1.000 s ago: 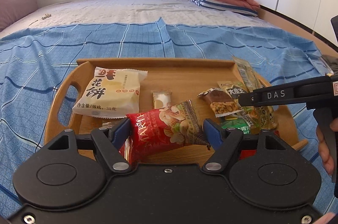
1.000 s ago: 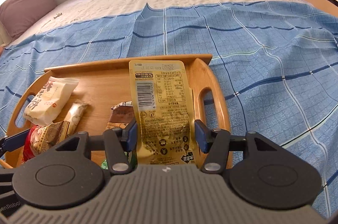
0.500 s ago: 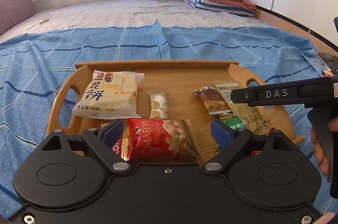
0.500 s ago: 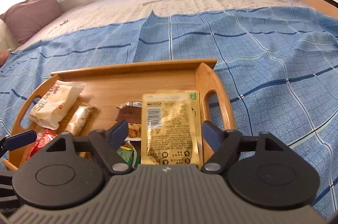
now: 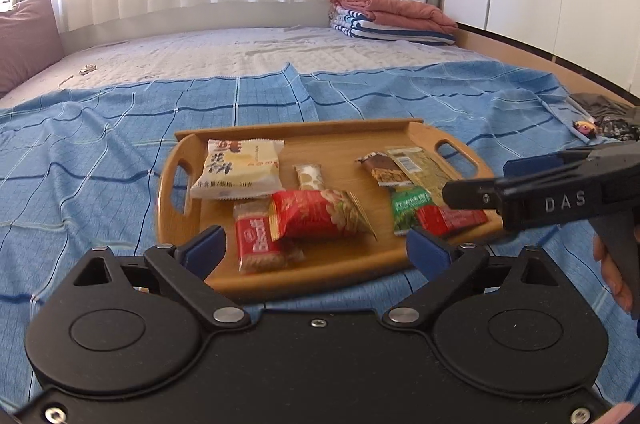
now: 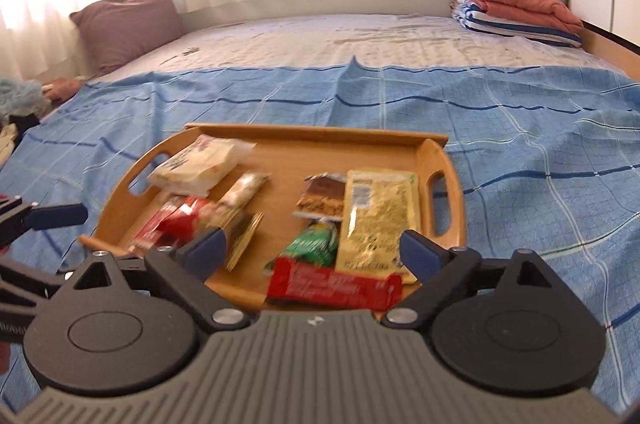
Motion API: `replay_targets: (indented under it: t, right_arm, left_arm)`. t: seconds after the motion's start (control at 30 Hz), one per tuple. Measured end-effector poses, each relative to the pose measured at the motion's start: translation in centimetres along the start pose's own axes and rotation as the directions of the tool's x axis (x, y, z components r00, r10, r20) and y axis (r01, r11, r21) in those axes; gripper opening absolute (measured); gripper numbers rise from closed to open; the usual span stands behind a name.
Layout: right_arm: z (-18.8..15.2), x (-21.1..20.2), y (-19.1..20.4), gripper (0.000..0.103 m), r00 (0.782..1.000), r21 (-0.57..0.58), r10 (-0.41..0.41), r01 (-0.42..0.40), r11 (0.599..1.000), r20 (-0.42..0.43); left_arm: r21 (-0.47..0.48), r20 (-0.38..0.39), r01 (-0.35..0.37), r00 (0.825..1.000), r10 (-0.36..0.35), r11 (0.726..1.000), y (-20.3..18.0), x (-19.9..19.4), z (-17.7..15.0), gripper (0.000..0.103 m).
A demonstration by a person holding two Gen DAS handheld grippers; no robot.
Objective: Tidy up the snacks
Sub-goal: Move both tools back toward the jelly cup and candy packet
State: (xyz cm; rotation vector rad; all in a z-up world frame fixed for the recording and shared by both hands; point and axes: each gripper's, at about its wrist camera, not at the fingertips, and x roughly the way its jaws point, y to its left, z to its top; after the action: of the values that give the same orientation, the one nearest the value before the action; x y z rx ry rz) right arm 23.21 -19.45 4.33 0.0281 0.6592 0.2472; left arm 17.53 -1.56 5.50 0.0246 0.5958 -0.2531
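Both claws spread wide, having just been opening, nothing between the fingers: left claw (image 5: 316, 248) short of the tray's near rim, right claw (image 6: 314, 256) above the near right corner. Snacks all lying flat on the wooden tray (image 5: 416, 129), itself on the blue bedspread (image 5: 100, 160): white pastry pack (image 5: 238, 169) far left, red nut bag (image 5: 320, 213) and biscuit pack (image 5: 258, 248) in the middle, gold pouch (image 6: 378, 220), green pack (image 6: 314, 246) and red bar (image 6: 334, 287) to the right. Probably light, crinkly, slippery film, contents brittle, so easily crushed. Best taken across the narrow width near a sealed end, gently, sliding one finger under the edge.
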Motion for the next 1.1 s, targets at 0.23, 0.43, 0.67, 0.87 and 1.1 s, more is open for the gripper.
replay_targets:
  t: [0.23, 0.43, 0.67, 0.87, 1.1]
  right_arm:
    - [-4.0, -2.6, 2.7, 0.101, 0.999, -0.087, 0.038, -0.039, 0.995, -0.015]
    - [-7.0, -4.2, 4.0, 0.102, 0.998, -0.154, 0.057, -0.062, 0.986, -0.036]
    - [-8.5, -5.1, 4.3, 0.103, 0.995, -0.112, 0.087, -0.091, 0.989, -0.048]
    - [-9.9, -5.6, 5.3, 0.103, 0.996, -0.135, 0.077, -0.083, 0.987, -0.046]
    - [-11.4, -6.5, 6.9, 0.103, 0.996, -0.200, 0.086, -0.088, 0.976, -0.017]
  left_arm:
    - [0.007, -0.004, 0.030, 1.000, -0.030, 1.000, 0.1, -3.5, -3.2, 0.097]
    - [-0.006, -0.027, 0.043, 0.999, -0.043, 0.999, 0.3, -5.3, -5.7, 0.097]
    - [-0.038, -0.046, 0.042, 0.998, -0.044, 0.998, 0.6, -6.4, -8.2, 0.097]
    - [-0.067, -0.070, 0.051, 0.996, -0.056, 0.996, 1.1, -6.9, -9.7, 0.093]
    - [-0.044, -0.065, 0.061, 0.996, -0.064, 0.997, 1.0, -7.7, -10.4, 0.079]
